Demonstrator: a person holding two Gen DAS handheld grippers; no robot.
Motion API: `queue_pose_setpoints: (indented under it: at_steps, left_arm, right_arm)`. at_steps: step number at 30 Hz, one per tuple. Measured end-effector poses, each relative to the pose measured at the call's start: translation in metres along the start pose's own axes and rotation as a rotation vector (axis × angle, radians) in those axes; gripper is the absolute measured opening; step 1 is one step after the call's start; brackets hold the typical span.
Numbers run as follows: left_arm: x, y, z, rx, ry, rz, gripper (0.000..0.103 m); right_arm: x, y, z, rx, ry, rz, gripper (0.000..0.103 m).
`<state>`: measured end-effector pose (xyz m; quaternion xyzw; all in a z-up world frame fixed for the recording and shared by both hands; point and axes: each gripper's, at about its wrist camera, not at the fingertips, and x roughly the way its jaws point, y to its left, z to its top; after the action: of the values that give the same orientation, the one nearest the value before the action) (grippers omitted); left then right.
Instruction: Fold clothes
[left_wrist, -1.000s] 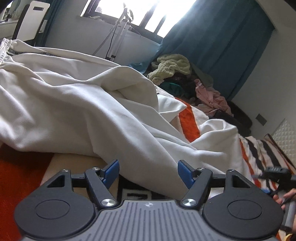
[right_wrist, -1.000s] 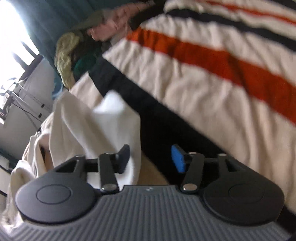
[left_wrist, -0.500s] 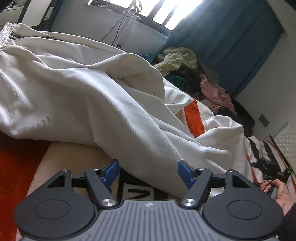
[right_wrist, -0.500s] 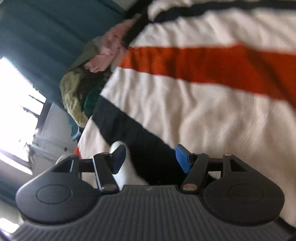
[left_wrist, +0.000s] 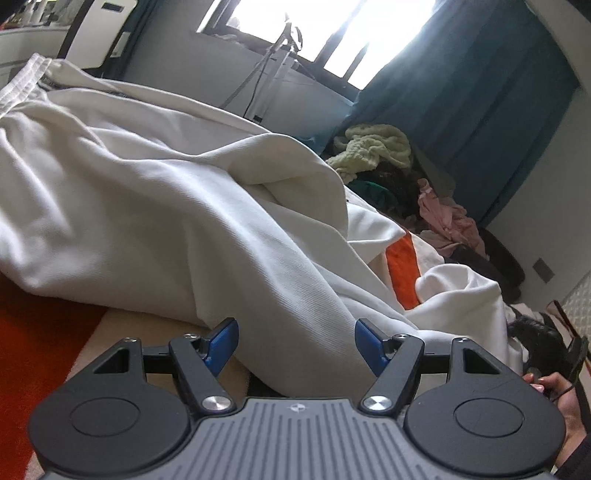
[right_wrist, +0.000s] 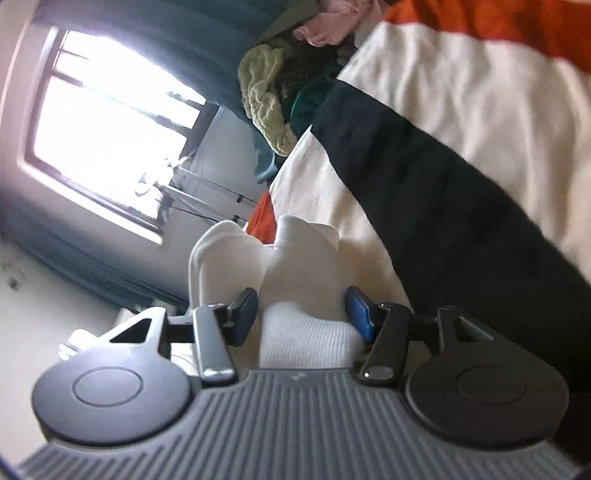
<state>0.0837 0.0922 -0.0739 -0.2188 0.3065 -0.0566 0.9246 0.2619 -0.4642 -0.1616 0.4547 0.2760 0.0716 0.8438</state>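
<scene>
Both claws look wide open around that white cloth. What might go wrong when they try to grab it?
Two things, likely:
1. The white garment lies bunched in thick folds. The left gripper may pinch several layers, not one edge.
2. The right gripper has a rounded lump of cloth between its open fingers, close to the striped blanket, so it might catch the blanket too.

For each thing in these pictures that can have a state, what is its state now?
left gripper: open, white fabric lying between its fingers.
right gripper: open, a ribbed white cuff between its fingers.
white garment: unfolded, rumpled on the striped blanket.
clothes pile: unfolded, heaped by the curtain.
curtain: drawn aside from the window.
</scene>
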Motion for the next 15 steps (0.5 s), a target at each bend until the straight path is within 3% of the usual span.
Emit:
queue_pose_setpoints:
  at_steps: [1,2,5,8,11,15]
  left_arm:
    - [0.0,-0.001,-0.001,0.007,-0.002,0.002,0.071]
    - [0.0,-0.002,-0.001,0.014,-0.004,0.003,0.071]
    - [-0.002,-0.002,-0.001,0.017,-0.014,0.003,0.071]
    - [-0.004,0.0,0.001,0.012,-0.026,0.003,0.071]
    - [-0.005,0.001,0.001,0.007,-0.029,-0.002,0.071]
    - [-0.006,0.006,0.002,-0.019,-0.03,0.001,0.071]
  right_arm:
    - [0.001,0.004,-0.001,-0.026,0.0,-0.013,0.018]
    - [-0.002,0.007,-0.001,-0.054,-0.012,-0.049,0.014]
    - [-0.019,0.015,0.004,-0.106,-0.112,-0.106,0.012]
    - [-0.054,0.015,0.014,-0.08,-0.302,-0.154,0.012]
    - [-0.095,0.022,0.013,-0.111,-0.536,-0.289,0.012]
    - [-0.125,0.01,0.006,-0.051,-0.634,-0.495,0.013]
